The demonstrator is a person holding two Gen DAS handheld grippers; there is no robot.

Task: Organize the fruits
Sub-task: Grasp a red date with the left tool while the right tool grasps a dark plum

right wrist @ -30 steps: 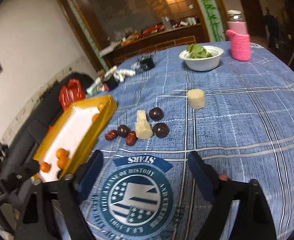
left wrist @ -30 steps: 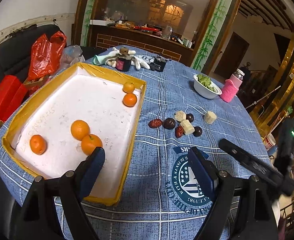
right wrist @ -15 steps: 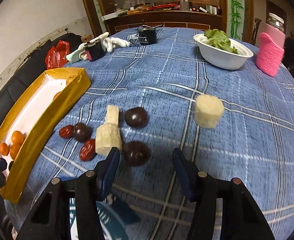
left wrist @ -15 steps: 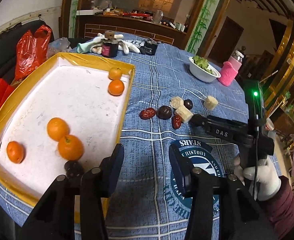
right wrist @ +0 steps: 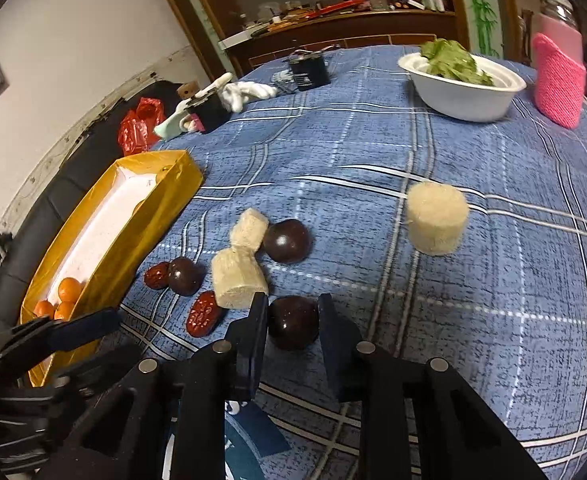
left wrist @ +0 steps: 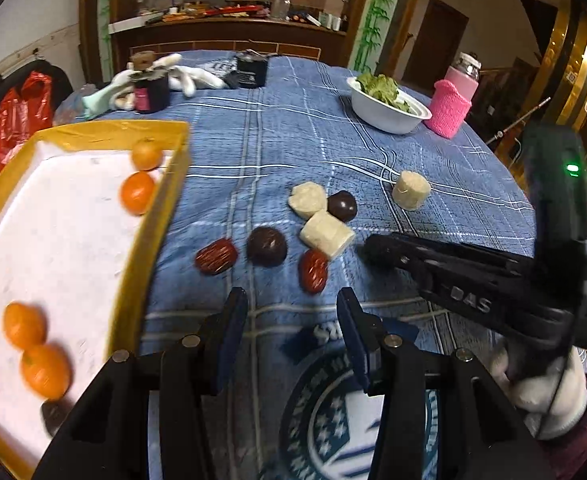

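Note:
My right gripper [right wrist: 293, 312] is shut on a dark round fruit [right wrist: 293, 322] that rests on the blue tablecloth. Beside it lie two red dates [right wrist: 203, 316] [right wrist: 156, 275], two more dark fruits [right wrist: 286, 240] [right wrist: 184, 276] and pale cylinder pieces [right wrist: 237, 278] [right wrist: 436, 218]. My left gripper [left wrist: 290, 300] hovers partly open over the cloth with nothing between its fingers, just short of a red date [left wrist: 314, 271]. The yellow-rimmed white tray [left wrist: 149, 240] on the left holds several oranges [left wrist: 137, 193] and a blurred dark fruit [left wrist: 53, 416].
A white bowl of greens [right wrist: 465, 96] and a bottle in a pink sleeve [right wrist: 557, 80] stand at the far right. A dark jar [left wrist: 151, 92], white gloves [left wrist: 197, 80] and a black box [left wrist: 251, 72] sit at the far edge. Red bags [left wrist: 21, 116] lie beyond the tray.
The right gripper came forward and down to the fruit group and closed on a dark fruit. The left gripper narrowed and swung right from the tray to the dates.

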